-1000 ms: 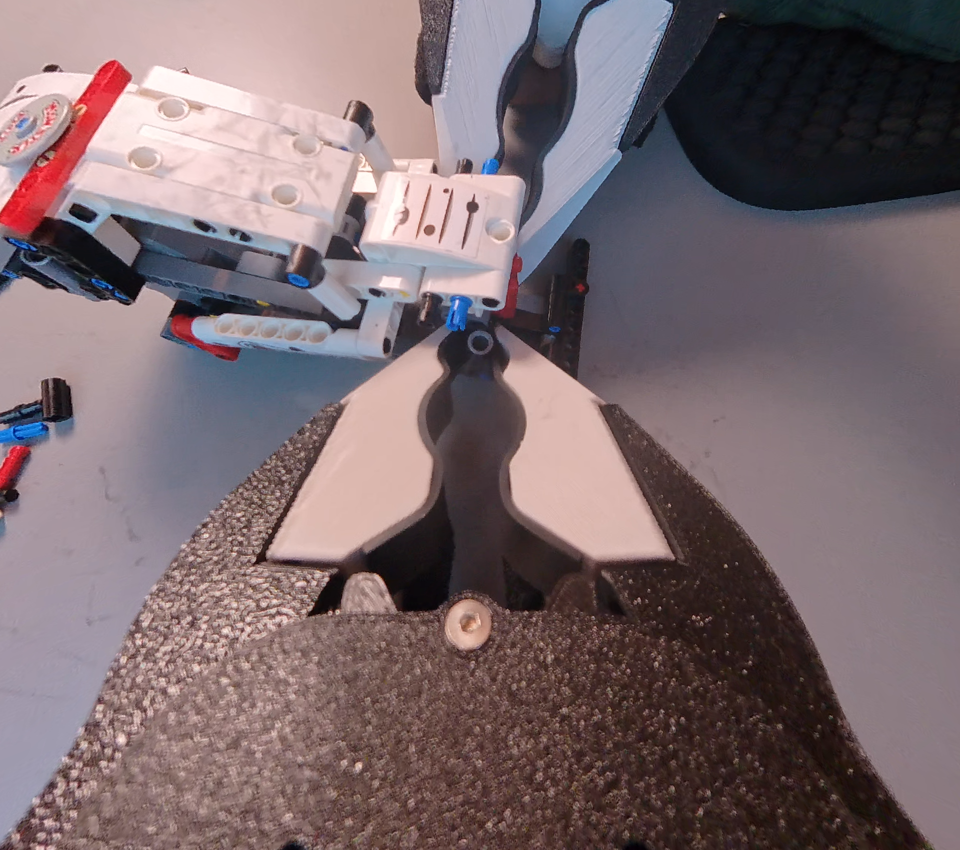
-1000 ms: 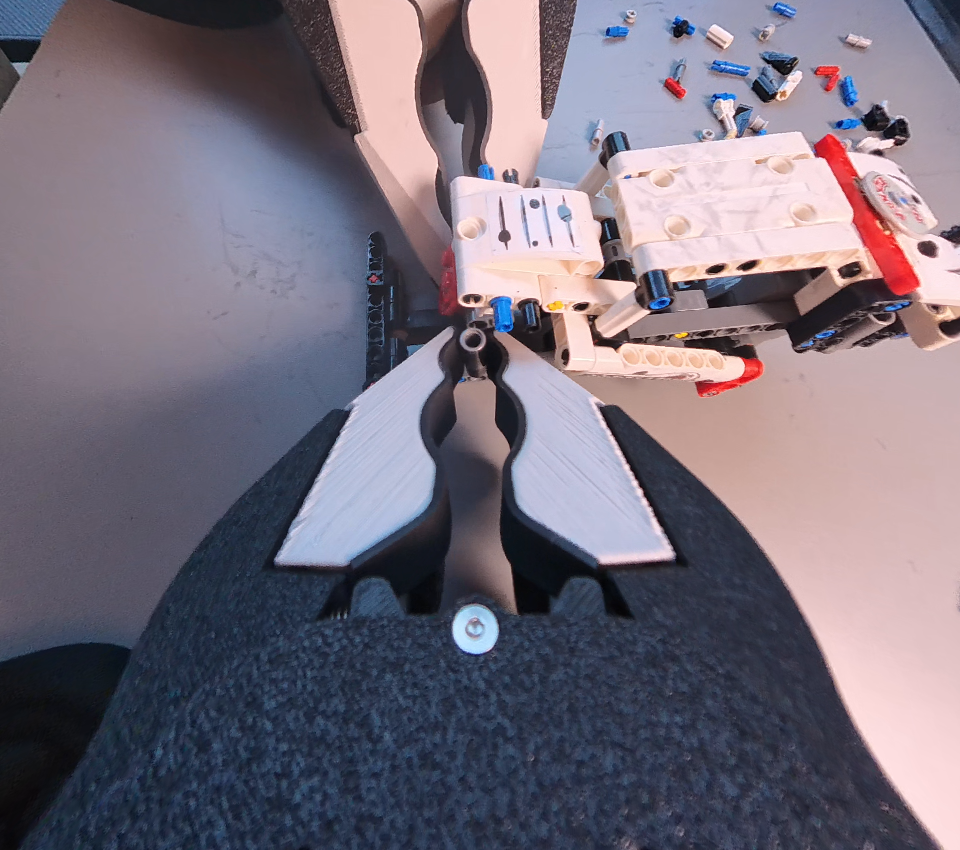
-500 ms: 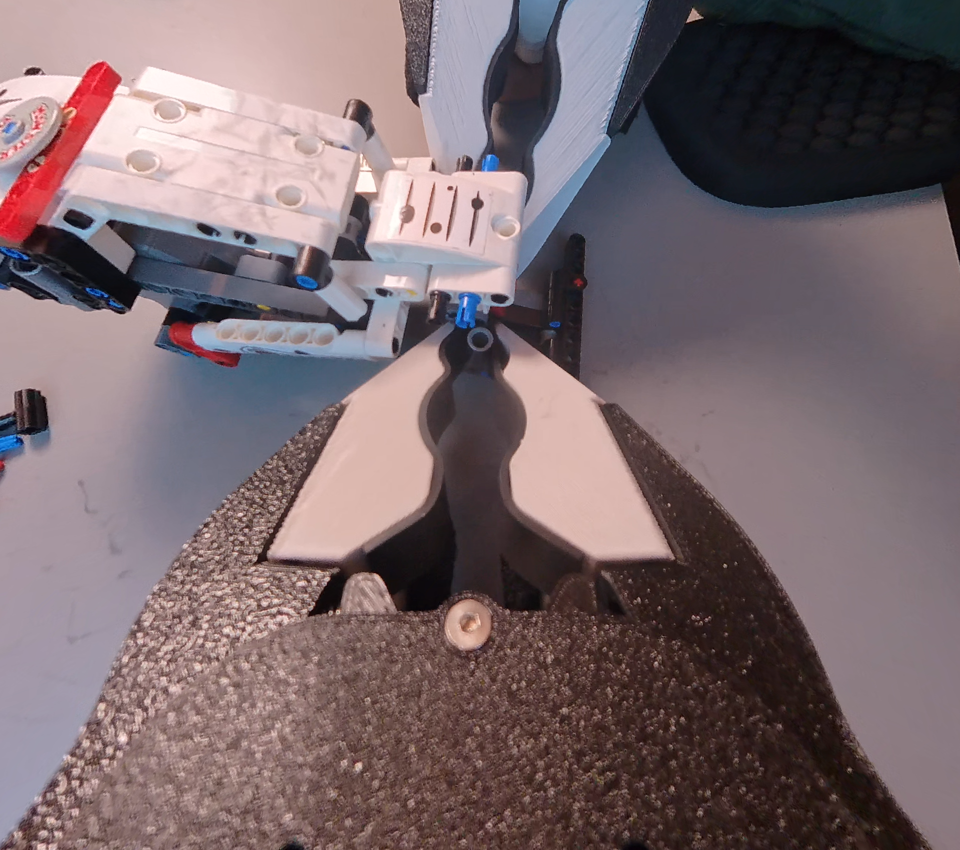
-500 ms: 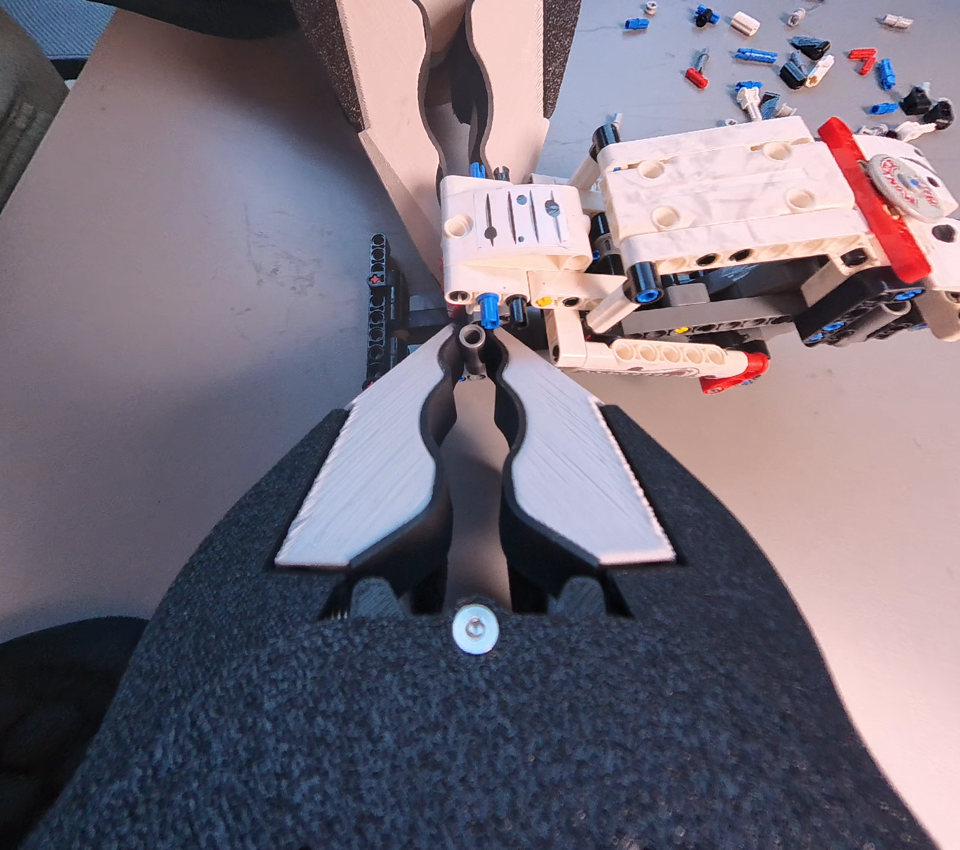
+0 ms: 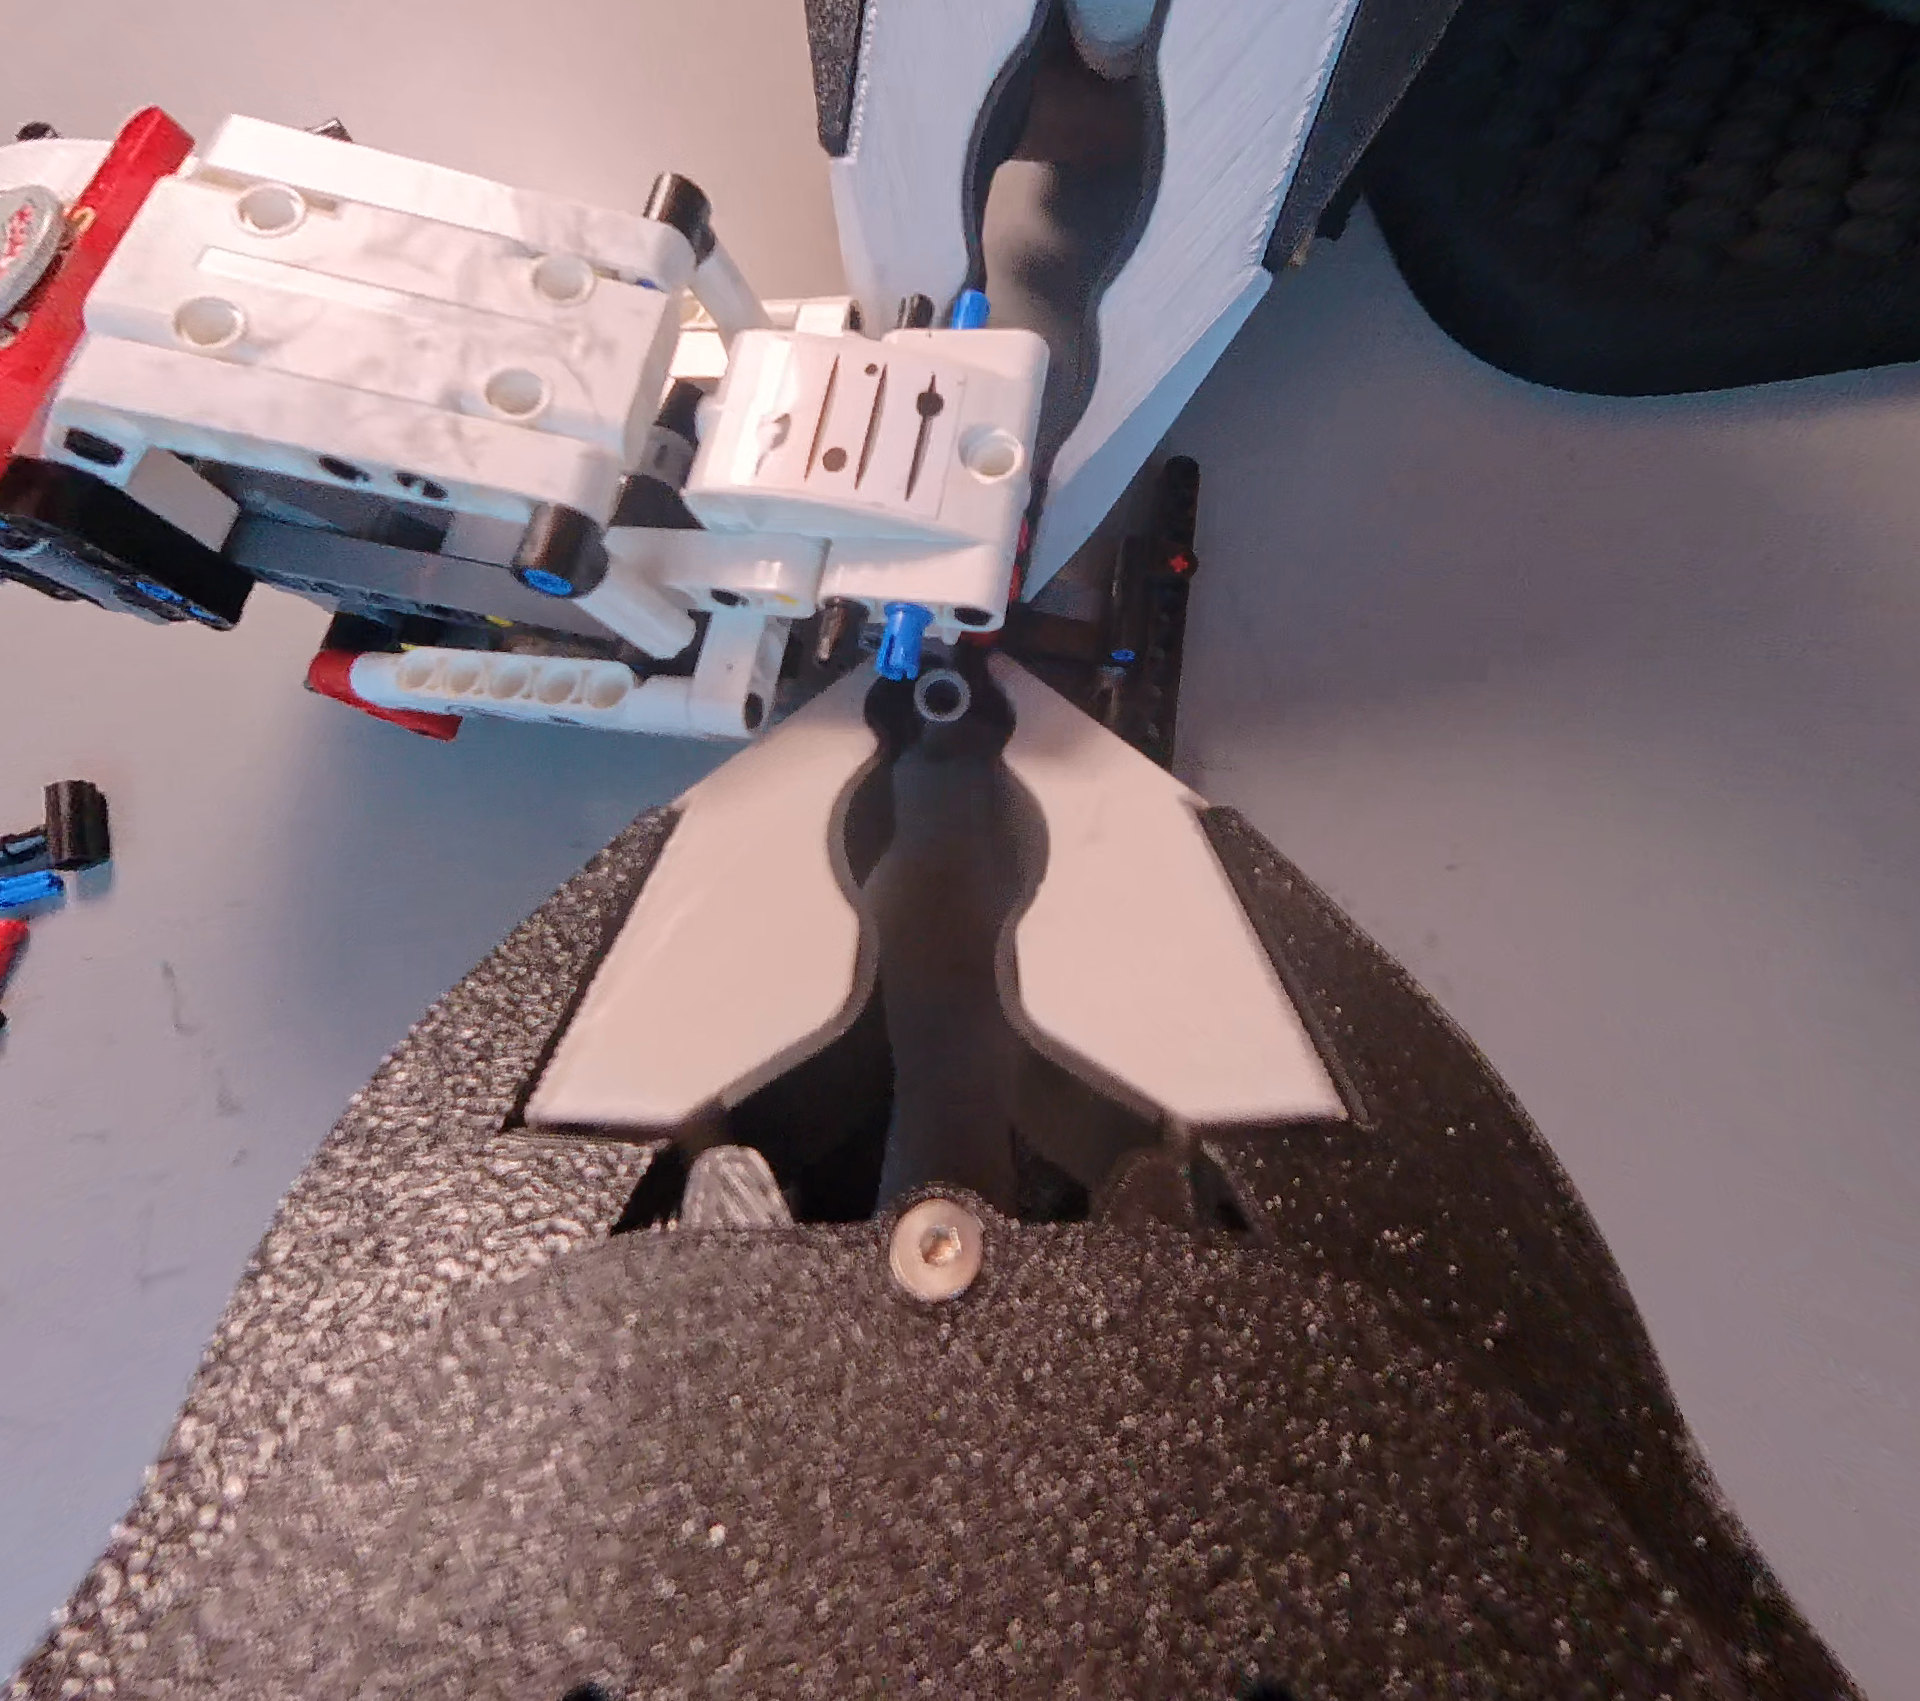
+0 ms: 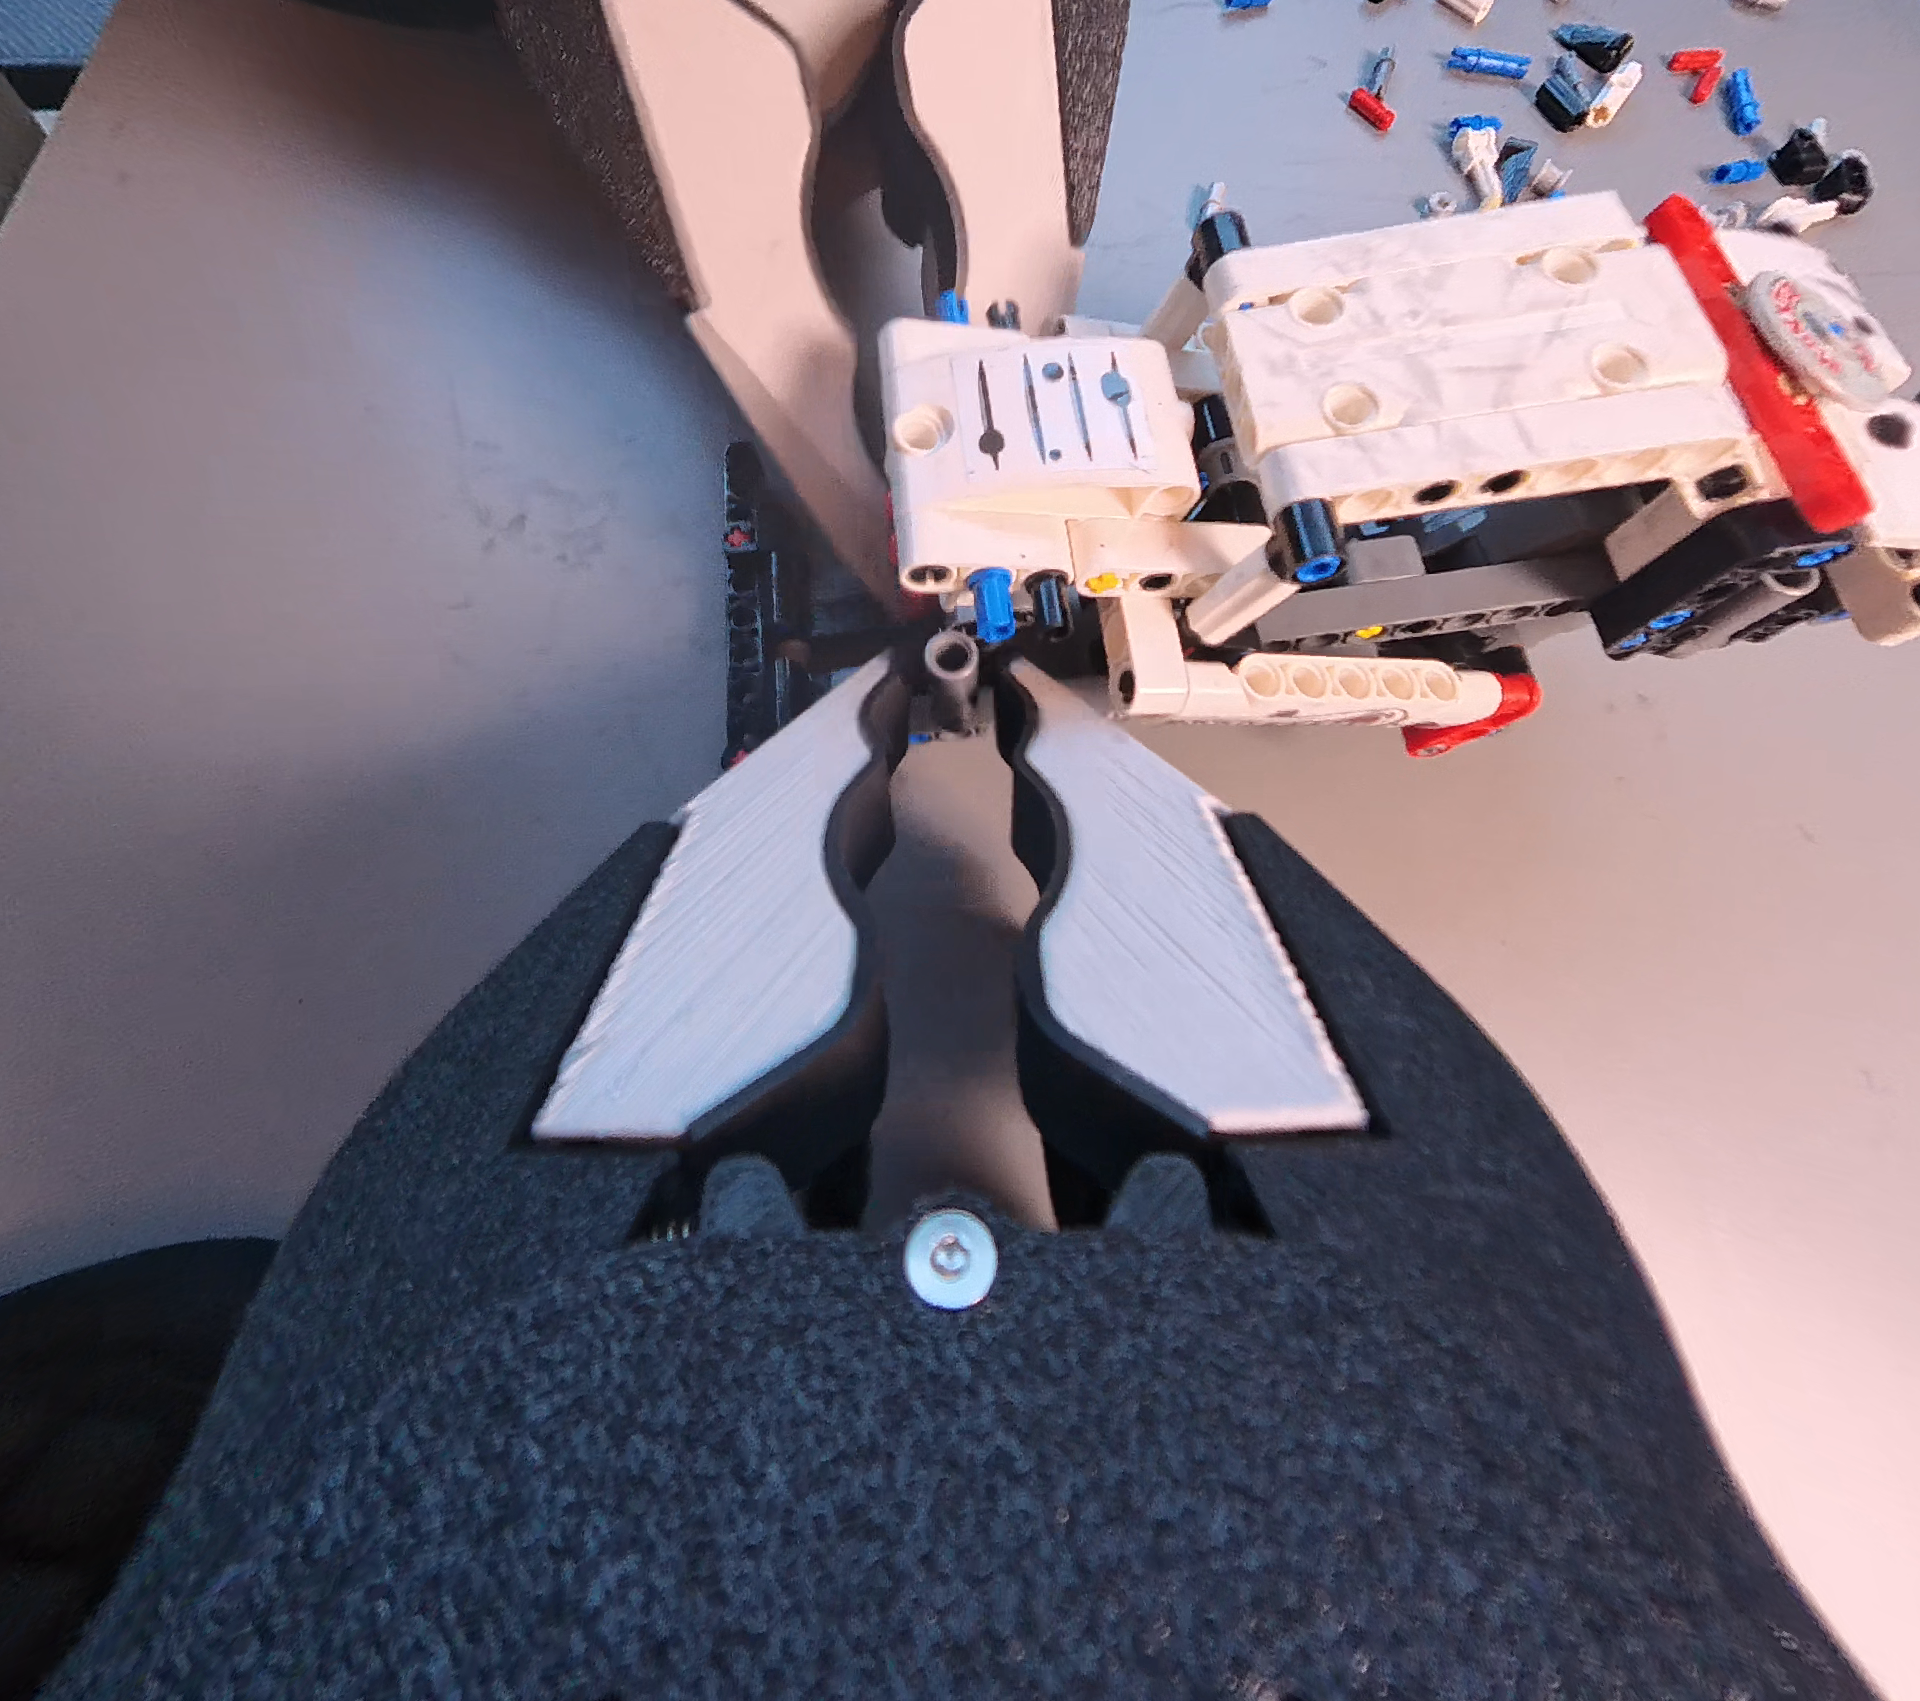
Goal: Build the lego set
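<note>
Between the two tools, on the grey table (image 5: 1558, 820), sits the lego car (image 5: 416, 363). L gripper (image 5: 940, 701) is pinched on a small grey tube (image 5: 942, 695), and R gripper (image 6: 951, 685) on a grey peg (image 6: 951, 654). Step, I think: fit the tube by the blue pin (image 5: 902, 638). It needs careful lining up. Each tool's tips hide behind the car in the other's view, so can't tell what the grey bits join to.

Lego vehicle model (image 5: 499, 425), part-built: white panelled body, red crossbar at far end, black-grey chassis beams, blue pins protruding; lifted off the table. Loose pins and connectors (image 6: 1558, 82) scattered behind it.
</note>
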A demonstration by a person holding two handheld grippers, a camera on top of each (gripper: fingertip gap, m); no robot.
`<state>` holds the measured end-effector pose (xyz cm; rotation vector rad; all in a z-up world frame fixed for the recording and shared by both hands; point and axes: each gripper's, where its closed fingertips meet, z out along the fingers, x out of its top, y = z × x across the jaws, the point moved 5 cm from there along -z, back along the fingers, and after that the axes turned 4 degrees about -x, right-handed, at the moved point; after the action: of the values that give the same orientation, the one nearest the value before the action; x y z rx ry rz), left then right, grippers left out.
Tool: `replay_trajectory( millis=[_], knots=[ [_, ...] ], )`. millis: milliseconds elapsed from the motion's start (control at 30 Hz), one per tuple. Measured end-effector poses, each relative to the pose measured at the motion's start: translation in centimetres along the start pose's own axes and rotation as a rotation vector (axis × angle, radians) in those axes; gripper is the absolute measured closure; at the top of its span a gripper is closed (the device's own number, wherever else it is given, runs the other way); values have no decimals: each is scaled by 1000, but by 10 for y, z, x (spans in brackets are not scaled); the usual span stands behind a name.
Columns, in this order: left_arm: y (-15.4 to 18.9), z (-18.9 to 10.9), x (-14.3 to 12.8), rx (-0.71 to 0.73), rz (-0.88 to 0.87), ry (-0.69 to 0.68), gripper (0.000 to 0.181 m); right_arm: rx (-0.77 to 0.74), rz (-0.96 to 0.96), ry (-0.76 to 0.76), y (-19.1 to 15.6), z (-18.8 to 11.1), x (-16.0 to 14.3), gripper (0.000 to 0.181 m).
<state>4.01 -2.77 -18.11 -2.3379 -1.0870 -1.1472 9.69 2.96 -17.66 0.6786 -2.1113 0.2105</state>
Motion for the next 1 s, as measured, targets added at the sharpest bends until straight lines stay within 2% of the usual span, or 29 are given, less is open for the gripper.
replay_trajectory(
  millis=[100, 200, 1000],
  knots=[
    [0, 0, -1, -13, -10, 0, 172, -9, -5, -7, 1, -6, -5, 163],
    [0, 0, -1, -1, 14, -6, 173, -13, 1, 51, 2, -13, -1, 172],
    [4, 2, -1, -37, 29, -9, 174, 74, 41, 37, 0, -14, -6, 175]
  ],
)
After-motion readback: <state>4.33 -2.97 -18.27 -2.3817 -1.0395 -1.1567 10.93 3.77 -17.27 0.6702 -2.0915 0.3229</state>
